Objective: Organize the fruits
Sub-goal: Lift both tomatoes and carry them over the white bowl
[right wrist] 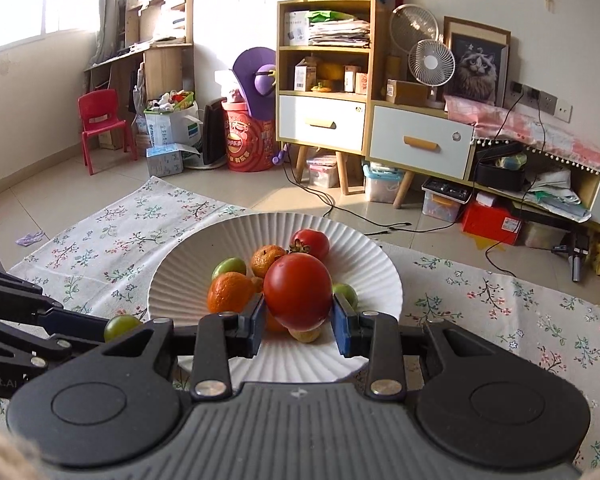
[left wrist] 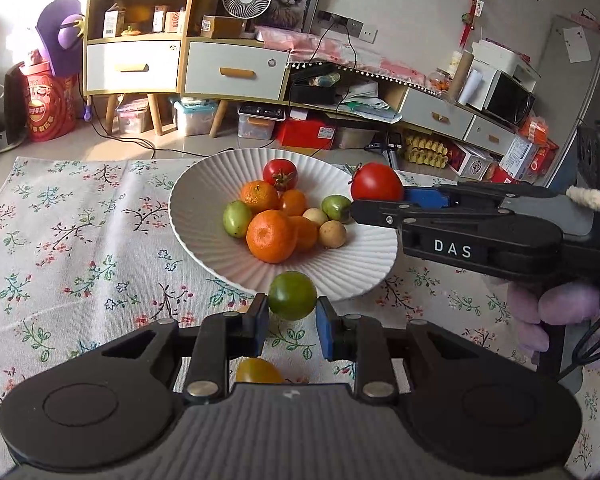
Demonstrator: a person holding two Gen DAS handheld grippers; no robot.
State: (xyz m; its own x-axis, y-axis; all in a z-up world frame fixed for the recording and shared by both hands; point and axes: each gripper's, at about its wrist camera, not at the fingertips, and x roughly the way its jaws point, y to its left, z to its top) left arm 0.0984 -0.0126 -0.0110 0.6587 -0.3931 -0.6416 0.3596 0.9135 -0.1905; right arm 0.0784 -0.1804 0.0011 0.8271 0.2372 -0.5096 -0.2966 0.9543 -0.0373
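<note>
Gripping a red tomato (right wrist: 297, 295) over the plate (right wrist: 180, 280), right fingers (right wrist: 342, 320) clamped, left fingers (left wrist: 260, 322) pinching a green tomato (left wrist: 292, 295)

We see the plate (left wrist: 204, 236) crowded at its middle with fruit (left wrist: 270, 236) — its near, left slope lies bare.

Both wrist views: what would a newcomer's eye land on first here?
The red tomato, clamped in the right gripper over the near side of the white plate, stands out first. Next comes the plate's pile of oranges, green fruits and another tomato. The left gripper has a green tomato between its fingers at the plate's near rim, above the floral cloth.
</note>
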